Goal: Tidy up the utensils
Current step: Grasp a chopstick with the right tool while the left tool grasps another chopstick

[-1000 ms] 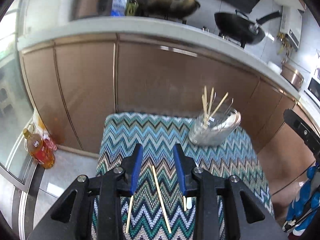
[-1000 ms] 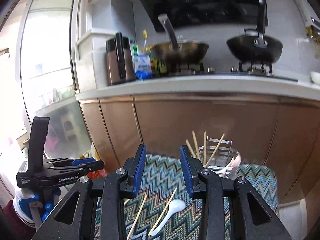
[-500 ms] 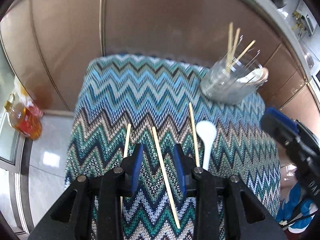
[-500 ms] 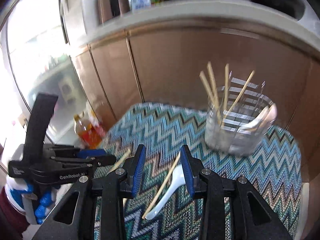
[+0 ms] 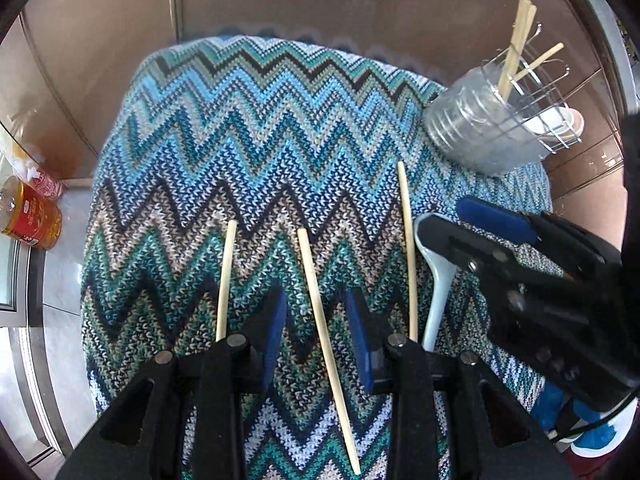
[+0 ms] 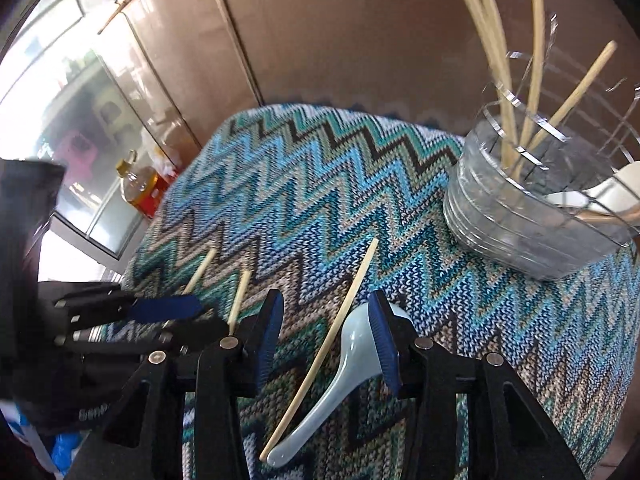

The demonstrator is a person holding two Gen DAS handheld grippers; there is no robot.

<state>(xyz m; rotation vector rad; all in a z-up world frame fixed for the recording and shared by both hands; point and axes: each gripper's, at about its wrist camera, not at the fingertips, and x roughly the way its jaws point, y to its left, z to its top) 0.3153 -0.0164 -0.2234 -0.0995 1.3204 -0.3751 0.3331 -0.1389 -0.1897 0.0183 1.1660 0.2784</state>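
Note:
Three loose wooden chopsticks lie on the zigzag cloth (image 5: 256, 128). My left gripper (image 5: 316, 308) hangs open just above it, and the middle chopstick (image 5: 320, 320) runs between its fingers without touching the pads. Another chopstick (image 5: 225, 280) lies to its left and a third (image 5: 407, 248) to its right, beside a pale ceramic spoon (image 5: 436, 280). My right gripper (image 6: 326, 304) is open with its jaws opening; a chopstick (image 6: 340, 320) and the spoon (image 6: 352, 360) lie under the gap, ungripped. A clear holder (image 6: 520, 208) at the far right holds several chopsticks (image 6: 504, 60).
The cloth-covered stool stands against brown cabinet doors (image 5: 320, 8). An oil bottle (image 5: 30, 220) stands on the floor to the left. The two grippers hang close side by side, the left gripper (image 6: 168, 308) showing in the right wrist view. A white spoon rests in the holder (image 5: 492, 120).
Both grippers have come down and tipped towards the cloth, so the counter and pans have left view. The utensils now lie between the fingers, and the right jaws have widened.

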